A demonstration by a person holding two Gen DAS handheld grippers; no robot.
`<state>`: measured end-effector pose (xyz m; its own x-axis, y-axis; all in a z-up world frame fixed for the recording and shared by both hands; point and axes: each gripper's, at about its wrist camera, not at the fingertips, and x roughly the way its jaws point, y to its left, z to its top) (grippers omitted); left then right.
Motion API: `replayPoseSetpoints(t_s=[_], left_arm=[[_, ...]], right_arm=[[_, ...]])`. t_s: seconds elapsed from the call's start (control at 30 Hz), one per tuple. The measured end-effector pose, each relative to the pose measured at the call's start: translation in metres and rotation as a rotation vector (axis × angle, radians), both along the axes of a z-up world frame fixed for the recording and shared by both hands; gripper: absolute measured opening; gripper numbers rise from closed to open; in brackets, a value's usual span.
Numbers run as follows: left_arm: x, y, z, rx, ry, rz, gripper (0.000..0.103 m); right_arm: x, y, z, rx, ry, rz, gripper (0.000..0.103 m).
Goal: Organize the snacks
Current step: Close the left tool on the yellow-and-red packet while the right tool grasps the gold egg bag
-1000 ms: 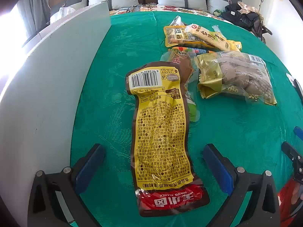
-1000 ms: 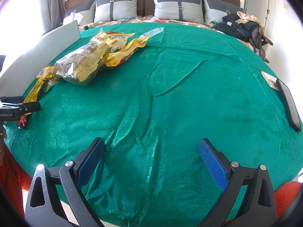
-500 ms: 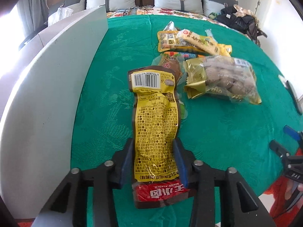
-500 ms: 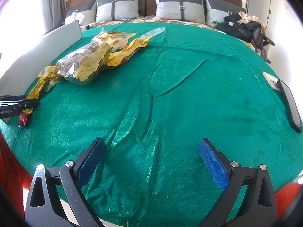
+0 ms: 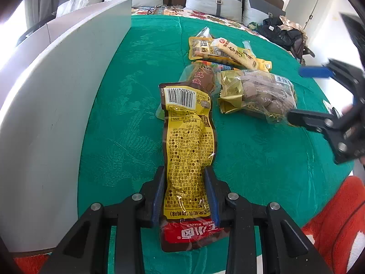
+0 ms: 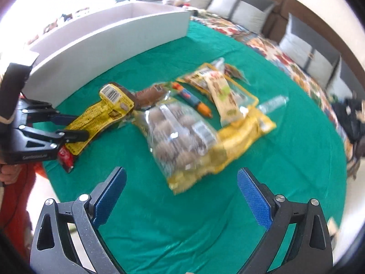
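A long yellow snack packet (image 5: 189, 137) with a red end lies on the green cloth. My left gripper (image 5: 184, 175) is shut on its near part, pads pressing both edges. From the right wrist view the same packet (image 6: 100, 116) sits in the left gripper (image 6: 68, 125) at the far left. Behind it lie a brown packet (image 5: 203, 77), a clear bag of brown round snacks (image 5: 262, 93) and yellow packs (image 5: 205, 50). My right gripper (image 6: 181, 173) is open just above the cloth, in front of the clear bag (image 6: 180, 132), and holds nothing. It shows at the right edge (image 5: 294, 93) too.
A long white box (image 5: 57, 91) stands along the left side of the table, its wall (image 6: 114, 34) behind the snacks. The green cloth (image 5: 262, 159) ends close to both grippers. An orange-red surface (image 5: 337, 217) lies below the table edge. A sofa with grey cushions is behind.
My left gripper has closed on the yellow packet, which it straddled wide open before. My right gripper has swung and rolled from the bare cloth toward the snack pile.
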<state>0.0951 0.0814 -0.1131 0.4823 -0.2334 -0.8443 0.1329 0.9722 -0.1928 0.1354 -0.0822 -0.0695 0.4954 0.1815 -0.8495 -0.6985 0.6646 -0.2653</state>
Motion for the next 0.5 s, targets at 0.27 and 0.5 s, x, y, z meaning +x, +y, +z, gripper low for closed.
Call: replayPoseSetpoints(t_s=[0.27,0.5], left_arm=[[-0.005,0.013,0.000,-0.062,0.012,-0.006,0.030],[-0.002,0.011,0.005,-0.105,0.001,-0.022,0.028]], right_arm=[[0.037,0.028,-0.021,-0.117,0.144,-0.069,0.060],[0.000,-0.041,0.017,0.196,0.210,-0.265,0.059]])
